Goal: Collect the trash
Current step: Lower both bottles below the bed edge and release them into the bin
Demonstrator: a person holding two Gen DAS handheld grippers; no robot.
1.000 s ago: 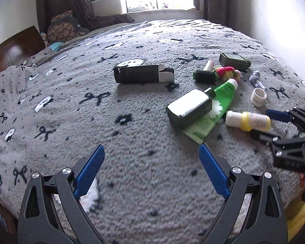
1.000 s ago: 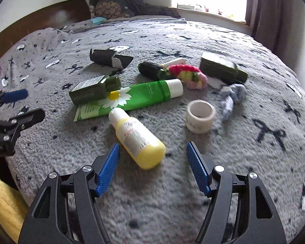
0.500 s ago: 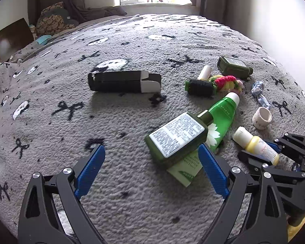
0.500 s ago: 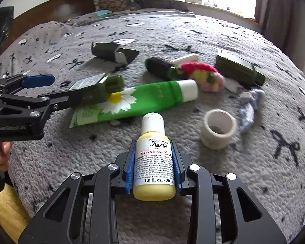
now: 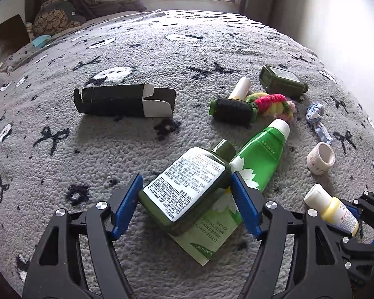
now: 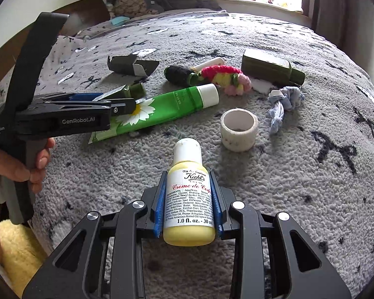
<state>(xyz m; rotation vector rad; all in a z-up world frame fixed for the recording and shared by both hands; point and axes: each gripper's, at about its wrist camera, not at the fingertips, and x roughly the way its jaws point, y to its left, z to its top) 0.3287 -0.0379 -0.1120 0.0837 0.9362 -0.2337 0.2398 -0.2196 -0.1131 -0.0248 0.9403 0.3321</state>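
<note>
Nearest, the right gripper (image 6: 188,208) pinched the little yellow lotion bottle (image 6: 189,199) just above the grey blanket (image 6: 299,186). To its left, the left gripper (image 5: 187,189) had just been closing its jaws around the dark green bottle (image 5: 187,189), which lay across the green tube (image 5: 259,159). Farther off lay a torn black box (image 5: 122,101)

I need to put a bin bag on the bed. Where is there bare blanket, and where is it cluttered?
Bare blanket lies left of and in front of the torn black carton, and behind it toward the window. It is crowded from the dark green bottle and green tube across to the tape roll.
</note>
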